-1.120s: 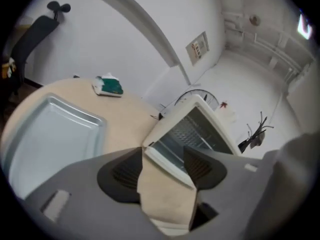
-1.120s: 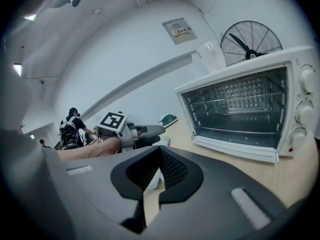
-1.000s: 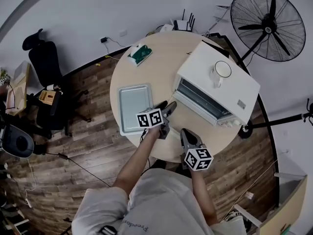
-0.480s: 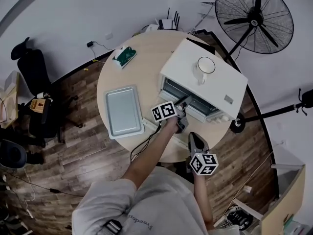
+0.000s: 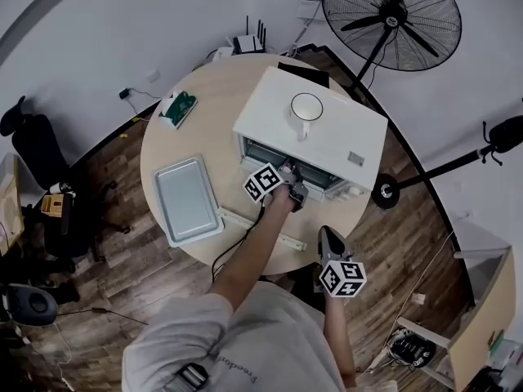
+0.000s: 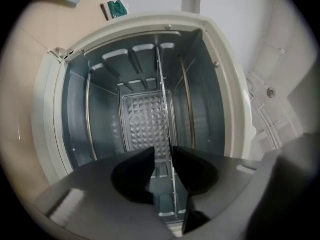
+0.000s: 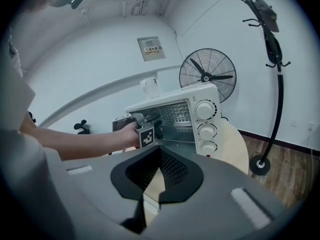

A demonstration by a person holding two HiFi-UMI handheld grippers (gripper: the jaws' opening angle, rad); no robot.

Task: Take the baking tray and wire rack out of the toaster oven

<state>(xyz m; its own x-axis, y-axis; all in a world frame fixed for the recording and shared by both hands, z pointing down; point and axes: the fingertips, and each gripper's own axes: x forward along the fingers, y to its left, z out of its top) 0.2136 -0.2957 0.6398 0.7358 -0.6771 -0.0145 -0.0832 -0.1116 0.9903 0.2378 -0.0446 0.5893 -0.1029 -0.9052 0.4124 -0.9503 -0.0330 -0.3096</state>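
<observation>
Reaching into open toaster oven [image 5: 331, 133] with left gripper [image 6: 162, 153] | its jaws have just been closing, now half spread, wire rack [image 6: 165, 171] edge-on between them inside oven, not pinched | baking tray [image 5: 188, 198] flat on table [image 5: 221, 88], left of oven | right gripper [image 7: 160, 151] near table edge, fingers pressed together, empty

White box-shaped toaster oven [image 5: 270, 109] on the round wooden table [image 5: 204, 96], front open, thin metal wire rack [image 6: 160, 84] inside it, seen edge-on across the middle of the cavity, grey rectangular metal baking tray [image 5: 186, 200] lying flat on the table, well apart from the oven.
</observation>
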